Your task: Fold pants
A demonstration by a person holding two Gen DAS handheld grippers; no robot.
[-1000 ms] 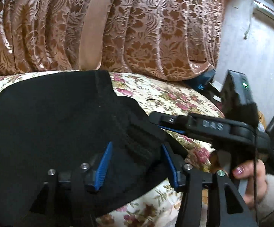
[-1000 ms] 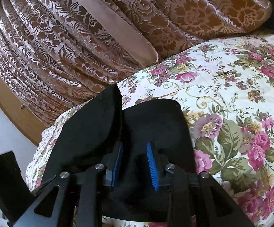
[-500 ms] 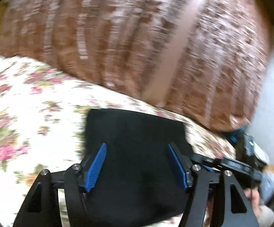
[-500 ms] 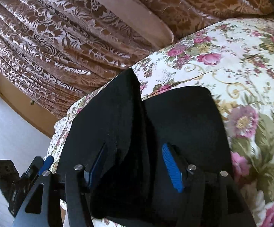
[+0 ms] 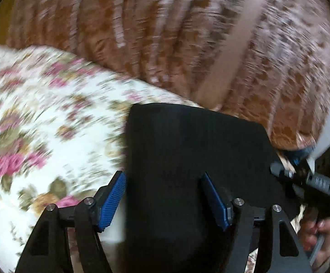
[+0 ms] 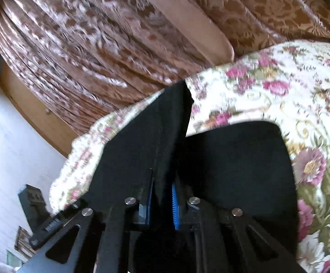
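Observation:
Black pants (image 5: 187, 150) lie folded on a floral bedspread (image 5: 39, 136). My left gripper (image 5: 165, 200) is open above the pants' left edge, its blue pads (image 5: 112, 202) apart with cloth between them. In the right wrist view the pants (image 6: 233, 163) lie flat, and a raised fold (image 6: 155, 136) runs up between my right gripper's (image 6: 162, 198) blue pads (image 6: 175, 207), which stand close on it. The right gripper also shows in the left wrist view (image 5: 313, 182), held by a hand.
Brown patterned curtains (image 5: 165, 34) hang behind the bed; they also show in the right wrist view (image 6: 96, 45). The bedspread (image 6: 290, 91) stretches to the right. A white wall (image 6: 5, 147) and a wooden strip (image 6: 28, 109) are at the left.
My right gripper's pads have closed from wide apart onto a raised fold of the pants. My left gripper has swung left and stays open; its view is blurred by motion.

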